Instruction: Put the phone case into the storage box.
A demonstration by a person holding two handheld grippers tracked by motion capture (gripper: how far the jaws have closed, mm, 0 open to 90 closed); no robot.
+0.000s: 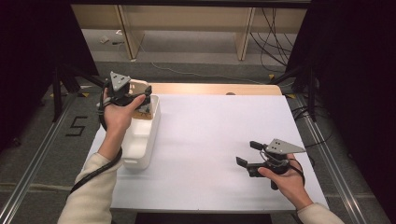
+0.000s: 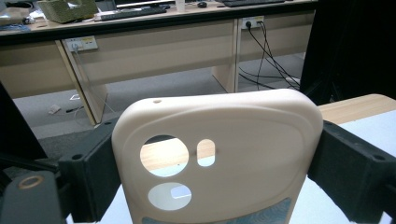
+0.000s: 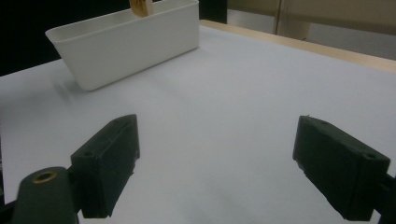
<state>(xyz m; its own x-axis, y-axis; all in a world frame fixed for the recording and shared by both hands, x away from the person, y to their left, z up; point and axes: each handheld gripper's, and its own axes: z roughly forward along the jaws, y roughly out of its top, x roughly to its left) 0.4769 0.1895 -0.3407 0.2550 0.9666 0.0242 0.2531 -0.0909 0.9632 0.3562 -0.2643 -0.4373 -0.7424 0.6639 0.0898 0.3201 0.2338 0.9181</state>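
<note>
Currently: left tool [image 1: 142,95] clamps cream plastic phone case [image 2: 217,154] over far end of white plastic bin [image 1: 140,140]; edge-only grip risks slipping, missing bin. Right tool [image 1: 247,154] wide, empty.

Open white surface [image 1: 210,135] is lying between my two hands, nothing blocking a pass across it. The white bin [image 1: 142,140] is standing along its left edge, with the phone case [image 2: 215,158] rising above its far end.

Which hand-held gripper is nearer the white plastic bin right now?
Left. The left hand-held gripper is over the far end of the white plastic bin, clamped on a beige phone case. The right hand-held gripper sits across the table, jaws open.
</note>
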